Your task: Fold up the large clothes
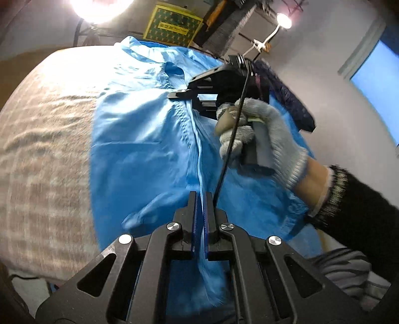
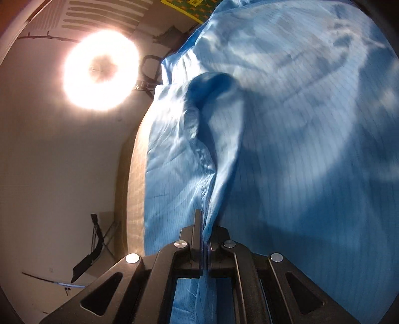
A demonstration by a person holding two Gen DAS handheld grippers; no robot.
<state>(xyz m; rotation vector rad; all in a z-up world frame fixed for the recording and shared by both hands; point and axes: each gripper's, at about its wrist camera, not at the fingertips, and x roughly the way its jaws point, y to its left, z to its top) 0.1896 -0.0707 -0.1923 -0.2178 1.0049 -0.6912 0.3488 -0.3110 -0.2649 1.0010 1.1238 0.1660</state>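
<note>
A large light blue garment (image 1: 139,139) lies spread over a bed with a beige checked cover (image 1: 47,154). My left gripper (image 1: 200,197) is shut on a raised ridge of the blue cloth that runs away from it. At the far end of that ridge the right gripper (image 1: 178,95) pinches the same cloth, held by a hand in a grey glove (image 1: 264,129). In the right wrist view the right gripper (image 2: 203,224) is shut on a fold of the blue garment (image 2: 286,129), which fills most of the picture.
A yellow box with a star pattern (image 1: 172,25) stands behind the bed. A dark blue cloth (image 1: 286,94) lies at the bed's far right. Bright lamps (image 1: 99,7) shine from above. A folding chair (image 2: 99,239) stands on the floor beside the bed (image 2: 136,174).
</note>
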